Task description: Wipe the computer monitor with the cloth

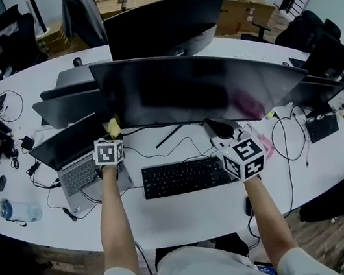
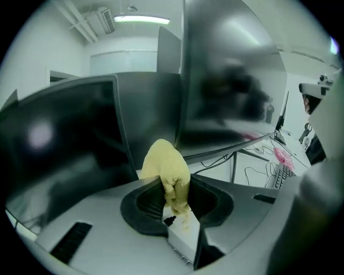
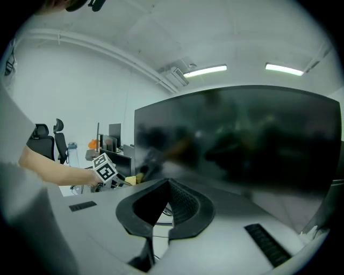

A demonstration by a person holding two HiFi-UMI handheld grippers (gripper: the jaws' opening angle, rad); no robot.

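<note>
- Cloth [image 2: 165,164]: yellow and fluffy, pinched between the jaws of the left gripper [image 2: 175,189]. Most of it bulges out past the tips.
- In the head view the cloth [image 1: 114,126] sits at the lower left corner of the monitor [image 1: 177,90]. Whether it touches the screen cannot be told.
- Monitor: wide, curved and dark, standing on the white desk [image 1: 193,219]. In the left gripper view its bottom edge [image 2: 231,96] passes above and to the right of the cloth.
- Left gripper [image 1: 112,140]: held over the open laptop [image 1: 77,162], just beside the monitor's left end.
- Right gripper [image 3: 165,194]: jaws closed tip to tip with nothing between them. They face the monitor [image 3: 242,139], which fills most of that view.
- Right gripper [image 1: 225,138] in the head view: below the monitor's bottom edge, right of centre, at the right end of the black keyboard [image 1: 182,176].
- The marker cube of the left gripper [image 3: 105,171] shows at the left in the right gripper view.
</note>
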